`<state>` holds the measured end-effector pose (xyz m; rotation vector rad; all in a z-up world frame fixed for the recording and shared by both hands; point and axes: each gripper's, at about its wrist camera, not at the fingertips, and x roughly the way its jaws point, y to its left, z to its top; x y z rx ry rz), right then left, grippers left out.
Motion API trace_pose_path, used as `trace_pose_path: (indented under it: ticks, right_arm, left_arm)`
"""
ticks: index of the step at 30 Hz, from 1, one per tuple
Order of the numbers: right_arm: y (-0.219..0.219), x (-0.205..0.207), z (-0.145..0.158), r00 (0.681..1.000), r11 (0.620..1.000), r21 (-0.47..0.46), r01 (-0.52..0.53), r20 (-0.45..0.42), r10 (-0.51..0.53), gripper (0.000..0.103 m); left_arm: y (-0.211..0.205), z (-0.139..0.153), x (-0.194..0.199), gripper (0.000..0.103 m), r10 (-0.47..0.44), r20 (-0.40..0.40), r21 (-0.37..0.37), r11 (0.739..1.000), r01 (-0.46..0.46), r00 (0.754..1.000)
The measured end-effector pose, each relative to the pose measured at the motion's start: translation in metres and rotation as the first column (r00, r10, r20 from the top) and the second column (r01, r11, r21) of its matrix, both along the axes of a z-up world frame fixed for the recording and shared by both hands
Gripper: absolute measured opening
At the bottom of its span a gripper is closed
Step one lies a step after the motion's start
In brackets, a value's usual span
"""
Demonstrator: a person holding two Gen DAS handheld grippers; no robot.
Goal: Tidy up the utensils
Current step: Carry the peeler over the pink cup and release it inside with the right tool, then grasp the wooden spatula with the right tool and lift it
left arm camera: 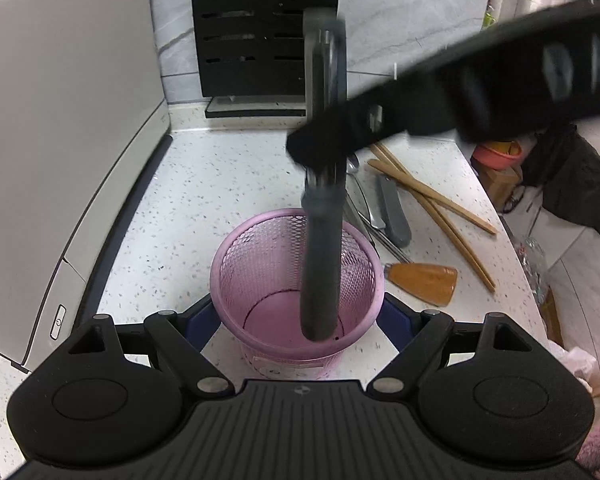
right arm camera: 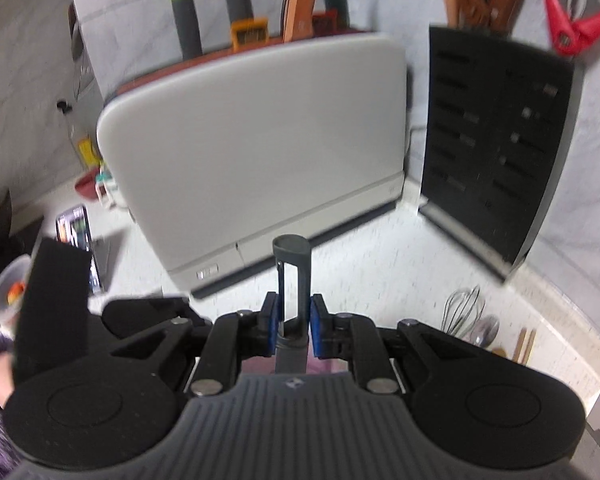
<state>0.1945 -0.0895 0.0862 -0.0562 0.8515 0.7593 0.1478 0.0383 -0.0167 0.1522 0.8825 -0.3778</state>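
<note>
We see our left gripper [left arm camera: 298,320] spread wide around one pink mesh basket [left arm camera: 260,256], its blue pads at the basket's two flanks; whether they press the mesh we cannot tell, since the rim hides the contact. The basket stands upright on the speckled counter [left arm camera: 180,200], just beside the grey appliance [left arm camera: 60,120] on its left.

One dark grey peeler [left arm camera: 320,272] stands nearly vertical with its long axis up and down: the plain handle end points down into the basket, close to its floor, and the slotted head points up. Our right gripper [right arm camera: 293,322] is clamped narrow on the peeler near its upper part.

Right of the basket, loose on the counter, we count one grey-handled knife [left arm camera: 394,212], one wooden-handled utensil [left arm camera: 424,282] and what looks like two pairs of wooden chopsticks [left arm camera: 432,200], blurred; all lie flat, slanting toward the counter's right edge. One black knife block [left arm camera: 260,40] stands against the wall behind.
</note>
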Motion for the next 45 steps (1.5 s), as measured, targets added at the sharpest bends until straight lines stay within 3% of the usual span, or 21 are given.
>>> trace_pose_path:
  ticks: [10, 20, 22, 28, 36, 42, 45]
  right_arm:
    - [0.000, -0.006, -0.027, 0.998, 0.999, -0.044, 0.001, -0.060, -0.003, 0.014]
    - [-0.007, -0.007, -0.024, 0.997, 0.999, -0.040, -0.005, -0.078, 0.002, 0.017]
    - [-0.010, -0.009, -0.022, 0.997, 0.999, -0.037, -0.002, -0.076, -0.001, 0.037]
    - [-0.029, -0.015, -0.003, 0.999, 0.999, -0.027, 0.026, -0.032, -0.027, 0.057]
    - [-0.073, -0.005, 0.017, 0.987, 0.987, -0.005, 0.163, 0.007, -0.163, 0.058]
    - [-0.090, 0.020, -0.014, 0.966, 0.964, -0.110, 0.242, -0.061, -0.250, 0.058]
    - [-0.095, 0.033, -0.039, 0.955, 0.950, -0.170, 0.263, -0.095, -0.282, 0.048]
  left_arm:
    - [-0.001, 0.003, 0.006, 0.097, -0.022, -0.064, 0.020, 1.000, 0.023, 0.998]
    - [-0.001, 0.006, 0.017, 0.097, -0.022, -0.125, 0.030, 0.999, 0.026, 0.992]
    - [-0.002, 0.006, 0.018, 0.097, -0.023, -0.136, 0.033, 0.999, 0.028, 0.990]
    - [-0.006, 0.003, 0.022, 0.090, -0.035, -0.174, 0.064, 0.997, 0.046, 0.984]
    - [-0.009, -0.001, 0.027, 0.087, -0.038, -0.180, 0.062, 0.997, 0.050, 0.983]
    - [-0.012, -0.002, 0.029, 0.086, -0.047, -0.174, 0.063, 0.996, 0.059, 0.984]
    - [-0.012, -0.001, 0.028, 0.086, -0.059, -0.170, 0.061, 0.996, 0.071, 0.984]
